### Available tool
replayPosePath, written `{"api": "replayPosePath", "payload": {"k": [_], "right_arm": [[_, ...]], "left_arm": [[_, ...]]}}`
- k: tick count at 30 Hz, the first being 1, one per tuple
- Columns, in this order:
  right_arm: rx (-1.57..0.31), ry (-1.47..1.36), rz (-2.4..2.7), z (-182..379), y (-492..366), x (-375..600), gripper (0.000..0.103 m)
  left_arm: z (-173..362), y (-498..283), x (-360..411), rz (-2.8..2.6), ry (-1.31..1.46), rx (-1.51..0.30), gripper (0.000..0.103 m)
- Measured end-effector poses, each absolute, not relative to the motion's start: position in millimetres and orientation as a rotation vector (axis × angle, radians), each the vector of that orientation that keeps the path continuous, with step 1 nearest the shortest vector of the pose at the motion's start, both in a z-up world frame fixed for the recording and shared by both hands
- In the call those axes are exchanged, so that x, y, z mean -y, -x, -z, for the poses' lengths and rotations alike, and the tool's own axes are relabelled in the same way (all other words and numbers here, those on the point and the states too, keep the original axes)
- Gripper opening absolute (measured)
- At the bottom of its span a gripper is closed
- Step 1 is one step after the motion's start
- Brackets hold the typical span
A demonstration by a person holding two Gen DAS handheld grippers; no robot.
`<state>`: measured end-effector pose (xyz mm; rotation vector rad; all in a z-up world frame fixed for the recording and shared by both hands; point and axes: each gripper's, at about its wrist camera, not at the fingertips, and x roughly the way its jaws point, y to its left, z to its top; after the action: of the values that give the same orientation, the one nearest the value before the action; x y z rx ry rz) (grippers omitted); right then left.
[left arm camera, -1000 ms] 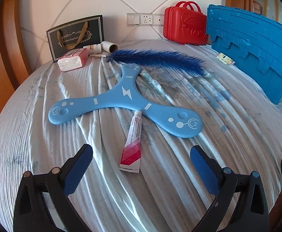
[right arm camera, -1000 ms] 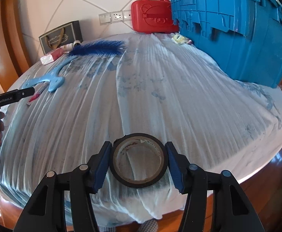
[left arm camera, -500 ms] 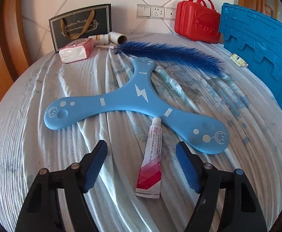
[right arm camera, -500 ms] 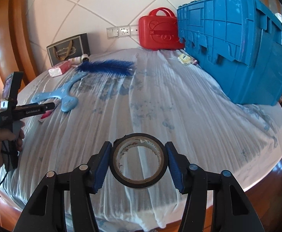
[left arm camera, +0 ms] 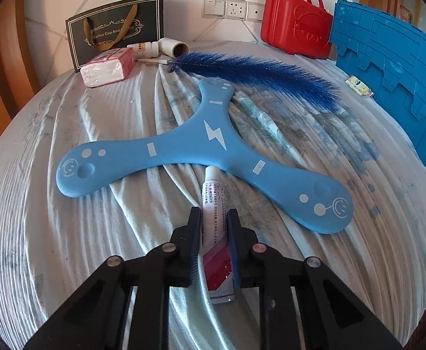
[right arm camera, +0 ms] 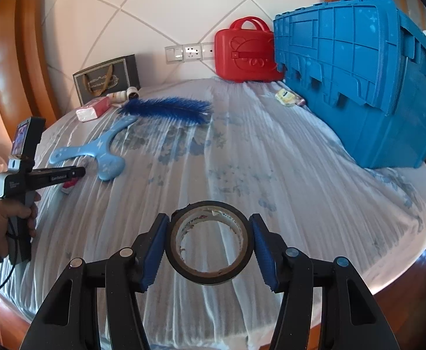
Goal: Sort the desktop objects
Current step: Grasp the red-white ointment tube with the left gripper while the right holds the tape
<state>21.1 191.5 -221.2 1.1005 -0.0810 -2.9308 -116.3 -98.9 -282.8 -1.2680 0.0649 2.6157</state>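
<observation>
A white tube with a red end [left arm camera: 211, 186] lies on the blue-white cloth, its cap against a light-blue three-armed boomerang [left arm camera: 213, 145]. My left gripper [left arm camera: 213, 215] is shut on the tube, one pad on each side of its middle. In the right wrist view the left gripper [right arm camera: 77, 172] reaches in from the left, held by a hand, with the tube's red end [right arm camera: 68, 186] beneath it. My right gripper [right arm camera: 209, 221] is shut on a black tape roll [right arm camera: 183, 265], held above the cloth.
A big blue crate [right arm camera: 373, 87] stands at the right with a red case [right arm camera: 242, 52] behind it. A blue feather brush [left arm camera: 256, 70], tissue pack [left arm camera: 108, 67], white bottle [left arm camera: 144, 49], black paper bag [left arm camera: 116, 29] and small yellow packet [left arm camera: 358, 86] lie at the back.
My left gripper moved forward over the tube and its jaws went from wide open to shut on it. The right gripper rose with the tape roll still in it.
</observation>
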Motion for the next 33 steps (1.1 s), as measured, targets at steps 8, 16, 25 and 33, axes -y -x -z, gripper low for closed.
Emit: {"api": "replayPosePath", "payload": {"k": [8, 16, 25, 33], "right_arm": [[0.075, -1.079, 2.927, 216, -14, -189, 0.056], [0.060, -1.038, 2.921, 205, -8, -184, 0.056], [0.059, -0.962, 2.931, 180, 11, -180, 0.056], [0.020, -0.874, 2.870, 163, 29, -149, 0.056]], "left_arm": [[266, 116, 102, -2.630, 1.222, -0.060, 0.016], [250, 111, 95, -2.650, 1.190, -0.085, 0.016], [231, 107, 101, -2.705, 1.174, -0.067, 0.016], [222, 92, 122, -2.748, 1.157, -0.034, 0.015]]}}
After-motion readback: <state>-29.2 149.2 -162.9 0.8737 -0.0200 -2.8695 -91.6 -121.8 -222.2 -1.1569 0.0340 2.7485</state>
